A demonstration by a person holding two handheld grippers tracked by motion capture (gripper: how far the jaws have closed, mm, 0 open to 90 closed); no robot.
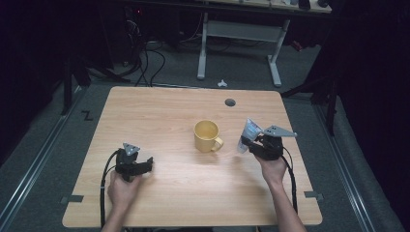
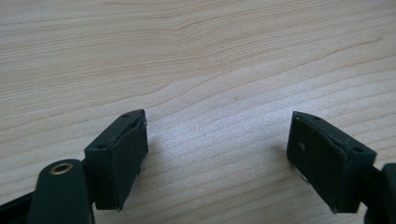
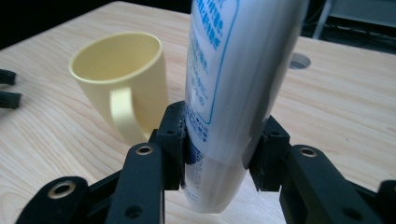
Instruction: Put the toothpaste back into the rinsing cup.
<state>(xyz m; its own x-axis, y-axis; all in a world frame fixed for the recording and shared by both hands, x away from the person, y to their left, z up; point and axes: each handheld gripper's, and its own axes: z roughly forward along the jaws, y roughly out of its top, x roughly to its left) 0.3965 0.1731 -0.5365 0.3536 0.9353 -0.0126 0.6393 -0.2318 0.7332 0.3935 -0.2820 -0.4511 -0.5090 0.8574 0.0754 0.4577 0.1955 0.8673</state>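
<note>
A yellow mug (image 3: 122, 77) stands on the wooden table (image 1: 164, 111) just left of the right gripper (image 3: 219, 140), handle towards the jaws, nothing between them. The white tube (image 3: 238, 60) carries blue print too small to read. The right jaws pinch the tube near its lower end, holding it upright. The left gripper (image 2: 217, 154) has jaws spread wide over bare wood, holding nothing.

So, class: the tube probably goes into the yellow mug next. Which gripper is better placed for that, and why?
Right. The right gripper is shut on the tube, just beside the yellow mug. The left gripper rests open and empty on the table, farther away.
</note>
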